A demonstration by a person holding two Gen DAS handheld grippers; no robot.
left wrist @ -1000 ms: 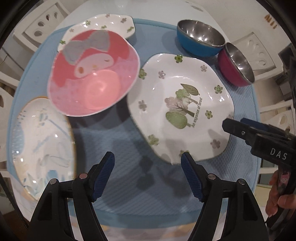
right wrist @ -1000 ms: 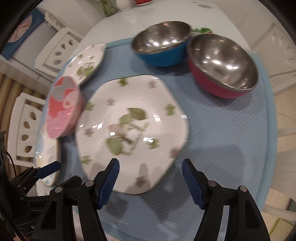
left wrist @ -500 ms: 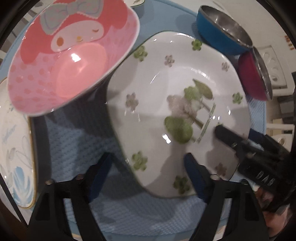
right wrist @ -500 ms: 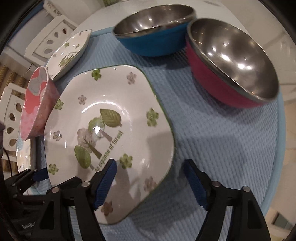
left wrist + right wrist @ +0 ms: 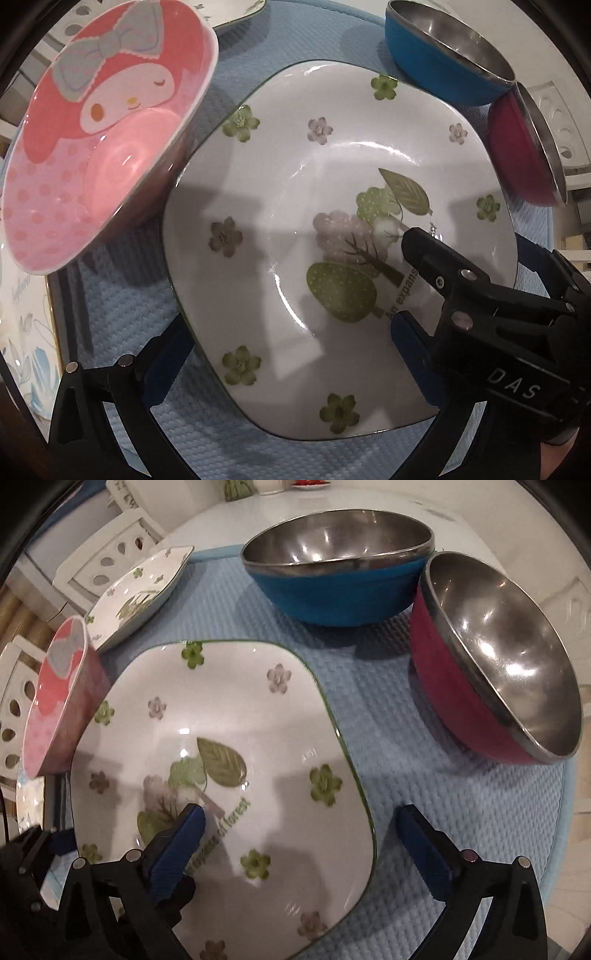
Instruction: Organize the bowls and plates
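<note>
The blue bowl [image 5: 340, 590] and the red bowl [image 5: 495, 672] sit side by side on the blue mat [image 5: 424, 775], at about 12 and 2 o'clock in the right wrist view; each shows a bare steel inside with nothing in it. The pink bowl [image 5: 99, 147], with a cartoon face and bow printed inside, is also empty and lies at 10 o'clock in the left wrist view, its rim overlapping the edge of the big plate. The flowered plate [image 5: 332, 221], white with green and mauve flowers and a tree print, fills the middle of both views and carries no food. A smaller flowered plate [image 5: 140, 594] rests at 11 o'clock in the right wrist view, and a plate with blue leaves [image 5: 22, 350] lies at 8 o'clock in the left wrist view.

The left tool [image 5: 284, 354] points down over the near side of the flowered plate, its jaws wide and opening, one finger outside the plate's left edge and the other over its face. The right tool [image 5: 303, 845] reaches in from the plate's right side, jaws wide and opening, astride the rim: one pad over the tree print, the other over the mat. Neither tool's pads press on the plate.
</note>
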